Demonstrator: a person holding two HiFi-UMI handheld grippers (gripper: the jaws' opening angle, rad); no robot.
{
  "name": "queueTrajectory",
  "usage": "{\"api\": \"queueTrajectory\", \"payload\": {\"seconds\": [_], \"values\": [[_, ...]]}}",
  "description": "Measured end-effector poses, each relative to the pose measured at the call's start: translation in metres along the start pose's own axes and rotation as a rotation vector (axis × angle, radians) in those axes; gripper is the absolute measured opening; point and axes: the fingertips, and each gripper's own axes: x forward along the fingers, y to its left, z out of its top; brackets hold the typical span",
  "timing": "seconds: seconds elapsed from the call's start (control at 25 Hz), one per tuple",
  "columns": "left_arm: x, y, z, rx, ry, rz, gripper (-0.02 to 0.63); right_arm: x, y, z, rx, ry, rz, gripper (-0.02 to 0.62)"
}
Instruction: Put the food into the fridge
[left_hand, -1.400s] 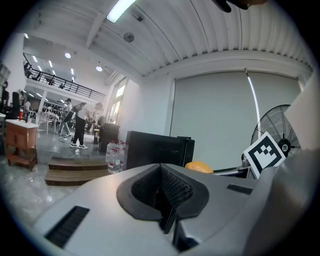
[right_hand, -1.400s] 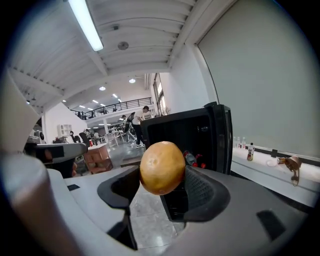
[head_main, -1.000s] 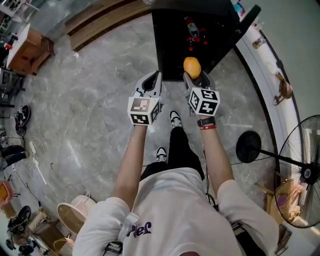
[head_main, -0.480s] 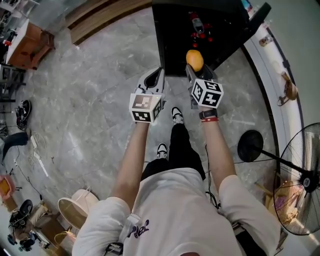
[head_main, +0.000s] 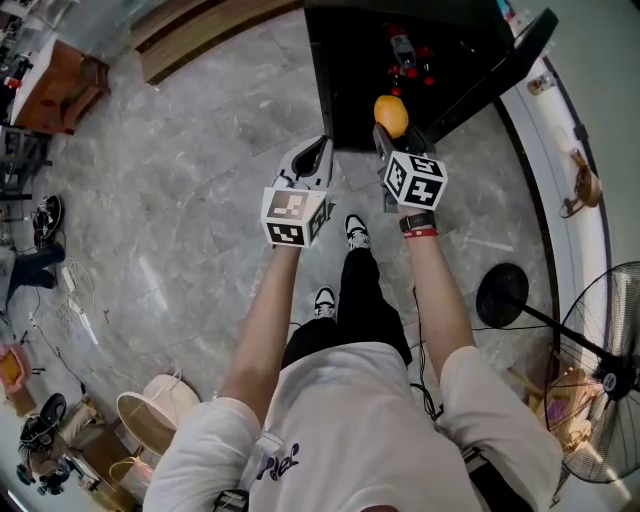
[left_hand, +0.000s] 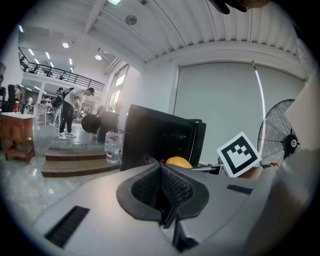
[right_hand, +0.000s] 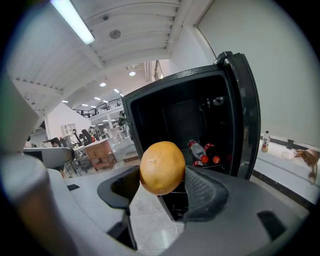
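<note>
Black fridge (head_main: 350, 70) at 12 o'clock in head view, door open. Orange (head_main: 391, 115) clamped in right gripper (head_main: 392, 128), now farther over dark opening than second ago. Approach progressing, placement not yet done. Left gripper (head_main: 312, 160) at 8 o'clock of orange, idle.
Left gripper view: jaws pressed together, nothing between.
Right gripper view: jaws wide, pads on orange's sides. Bottles (right_hand: 202, 150) inside fridge at 2 o'clock of orange. Likely next: reach in, release.
</note>
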Motion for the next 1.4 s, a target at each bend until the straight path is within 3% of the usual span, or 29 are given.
{"api": "queueTrajectory", "payload": {"seconds": [0.52,1.4], "values": [[0.036,0.015,-0.017,-0.009,0.038,0.010,0.018,0.063,-0.014,0.004,-0.009,0.017,0.010,0.295],[0.095,0.033,-0.039,-0.010,0.024,0.006,0.018,0.147,-0.052,-0.013,-0.013,0.038,0.006,0.295]]}}
